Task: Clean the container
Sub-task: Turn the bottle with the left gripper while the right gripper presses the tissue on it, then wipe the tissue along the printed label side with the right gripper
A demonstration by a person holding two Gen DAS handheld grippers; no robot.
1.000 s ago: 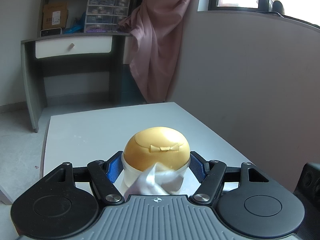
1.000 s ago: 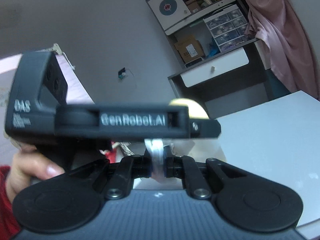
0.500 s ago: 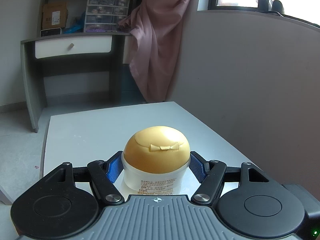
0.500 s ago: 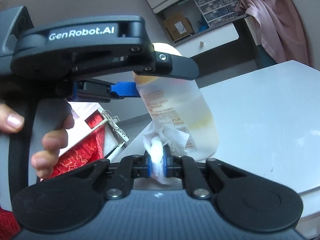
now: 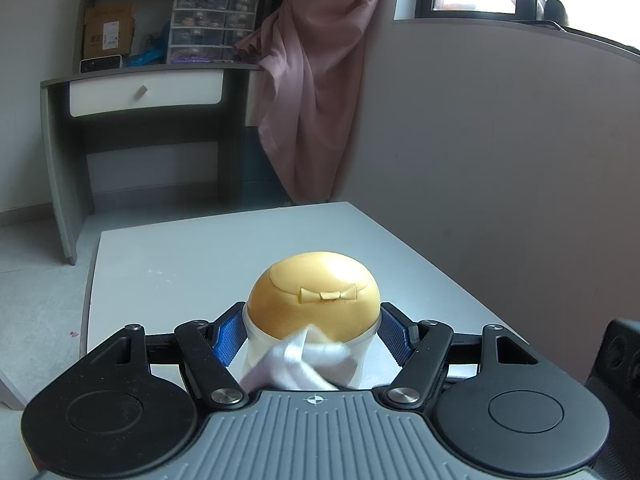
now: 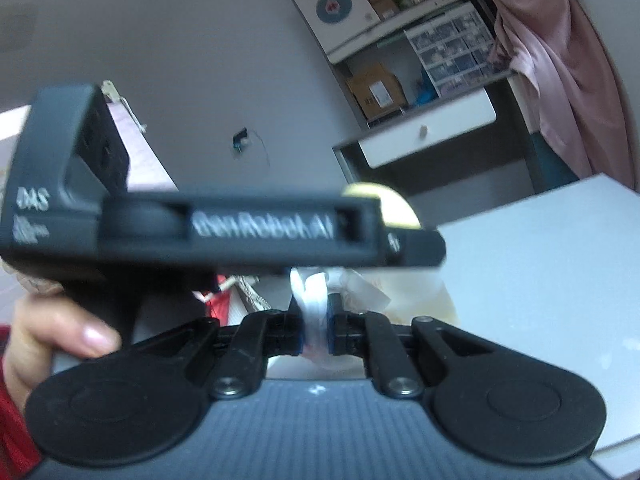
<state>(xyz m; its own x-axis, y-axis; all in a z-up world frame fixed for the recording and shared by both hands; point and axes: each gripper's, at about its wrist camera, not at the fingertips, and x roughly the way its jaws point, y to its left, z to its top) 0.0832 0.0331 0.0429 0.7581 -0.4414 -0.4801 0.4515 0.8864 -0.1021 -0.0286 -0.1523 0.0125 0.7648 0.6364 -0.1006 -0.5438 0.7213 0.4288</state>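
Observation:
A clear plastic bottle with a rounded yellow cap (image 5: pixel 314 292) is held upright over the white table (image 5: pixel 192 264), my left gripper (image 5: pixel 312 332) shut on its sides just below the cap. A crumpled white tissue (image 5: pixel 300 360) lies against the bottle's near side. In the right wrist view my right gripper (image 6: pixel 315 328) is shut on that tissue (image 6: pixel 314 300), which touches the bottle (image 6: pixel 416 292). The left gripper's black body (image 6: pixel 224 228) crosses this view and hides most of the bottle; only the cap's edge (image 6: pixel 394 204) shows above it.
A hand (image 6: pixel 48 336) with a red sleeve holds the left gripper's handle. Beyond the table stand a grey desk with a white drawer (image 5: pixel 144 94), shelves with boxes, and a pink curtain (image 5: pixel 316 88). A grey wall (image 5: pixel 500 160) runs along the table's right side.
The tissue was low on the bottle, out of the left wrist view, half a second ago. It is now back up under the cap, as a second ago. The bottle has not moved.

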